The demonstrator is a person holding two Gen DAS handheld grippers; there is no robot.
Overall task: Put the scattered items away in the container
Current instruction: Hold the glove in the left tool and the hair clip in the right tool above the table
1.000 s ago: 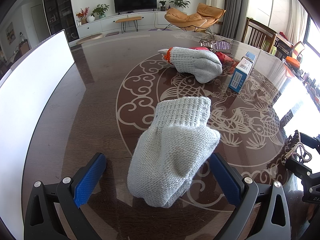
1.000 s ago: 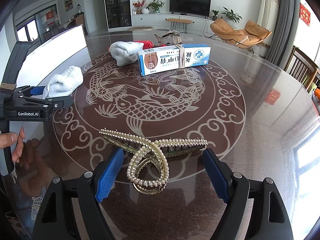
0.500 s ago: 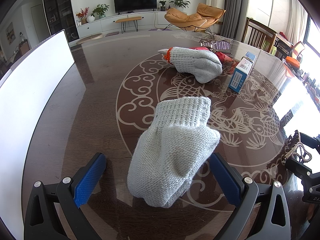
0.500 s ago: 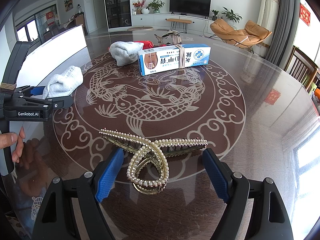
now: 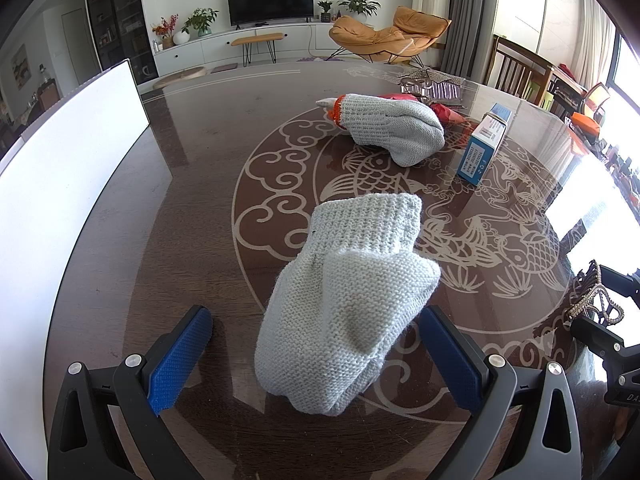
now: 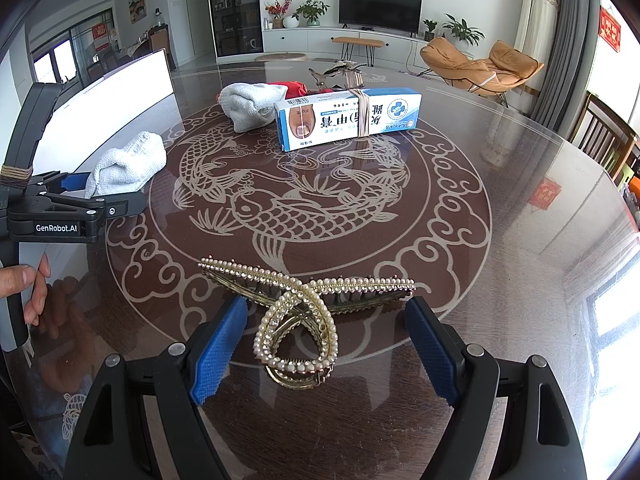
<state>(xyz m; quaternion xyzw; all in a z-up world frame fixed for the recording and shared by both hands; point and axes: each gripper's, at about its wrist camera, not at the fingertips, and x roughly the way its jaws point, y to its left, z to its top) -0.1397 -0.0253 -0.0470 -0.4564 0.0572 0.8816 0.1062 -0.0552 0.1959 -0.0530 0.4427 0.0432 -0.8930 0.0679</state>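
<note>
Left tool (image 5: 316, 356): jaws wide, a grey knitted glove (image 5: 348, 304) lying between them on the desk (image 5: 192, 208), touching neither pad. Right tool (image 6: 326, 350): jaws wide, straddling a pearl-studded hair claw (image 6: 298, 312) flat on the desk. Farther off at 12 o'clock: a second glove (image 5: 394, 128) with orange cuff, a blue-and-white ointment box (image 6: 348, 118) beside it; white container wall (image 5: 60, 184) at 9 o'clock.

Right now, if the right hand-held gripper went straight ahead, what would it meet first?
The pearl hair claw clip, already lying between the open right hand-held gripper; farther on, the boxed ointment, though depth is unclear.
</note>
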